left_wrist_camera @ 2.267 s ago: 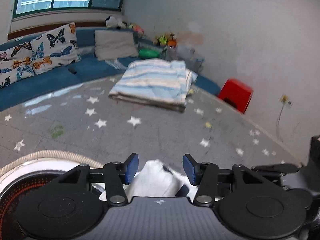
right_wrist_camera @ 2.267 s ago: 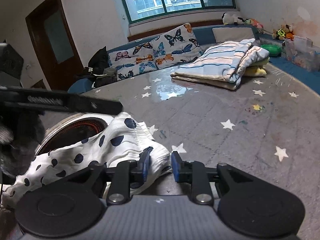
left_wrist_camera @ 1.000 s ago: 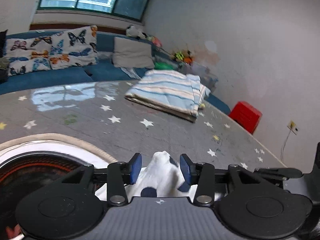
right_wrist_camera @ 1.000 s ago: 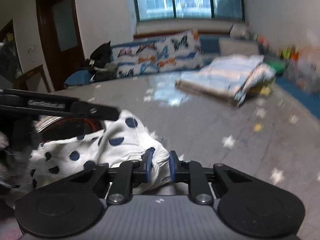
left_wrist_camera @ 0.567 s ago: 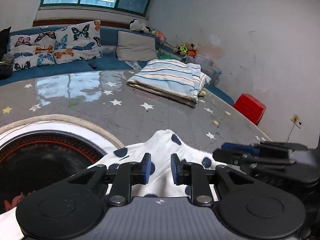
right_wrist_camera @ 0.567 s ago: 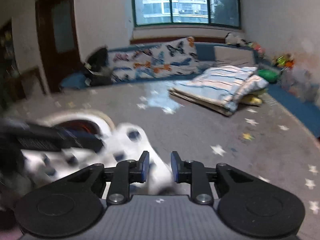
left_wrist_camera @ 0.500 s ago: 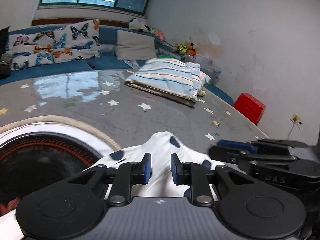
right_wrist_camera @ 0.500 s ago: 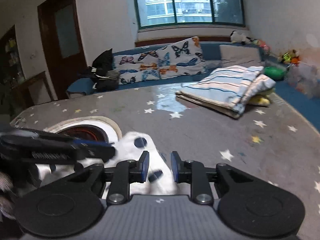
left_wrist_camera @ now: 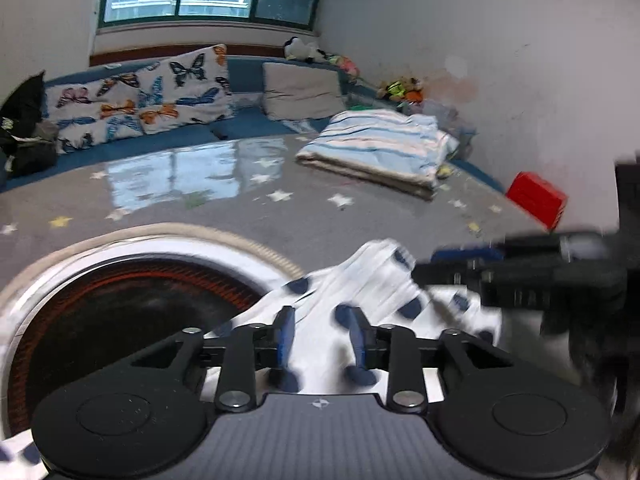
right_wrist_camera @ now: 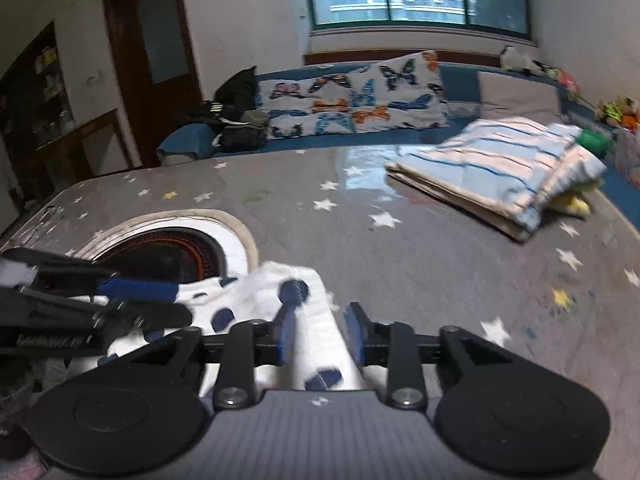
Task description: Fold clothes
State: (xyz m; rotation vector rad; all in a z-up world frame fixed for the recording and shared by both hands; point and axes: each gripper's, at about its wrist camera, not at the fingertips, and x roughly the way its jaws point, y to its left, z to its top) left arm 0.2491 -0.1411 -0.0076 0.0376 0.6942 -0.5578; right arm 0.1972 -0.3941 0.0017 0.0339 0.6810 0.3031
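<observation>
A white garment with dark blue dots (left_wrist_camera: 372,284) hangs between my two grippers above the grey star mat. My left gripper (left_wrist_camera: 320,334) is shut on the garment's edge, with cloth bunched between its blue pads. My right gripper (right_wrist_camera: 318,330) is shut on another part of the same garment (right_wrist_camera: 264,292). The right gripper shows in the left wrist view (left_wrist_camera: 520,272) at the right, and the left gripper shows in the right wrist view (right_wrist_camera: 100,300) at the left. Both views are blurred by motion.
A round rug with a dark red centre (left_wrist_camera: 120,300) lies on the grey star mat (right_wrist_camera: 420,248). A folded striped blanket (left_wrist_camera: 380,148) lies farther back. A blue couch with butterfly pillows (right_wrist_camera: 352,96) lines the far wall. A red stool (left_wrist_camera: 536,198) stands at the right.
Both grippers have lifted and the garment is stretched between them. The jaws of both stand slightly wider around thicker bunched cloth. The left view has swung left toward the window.
</observation>
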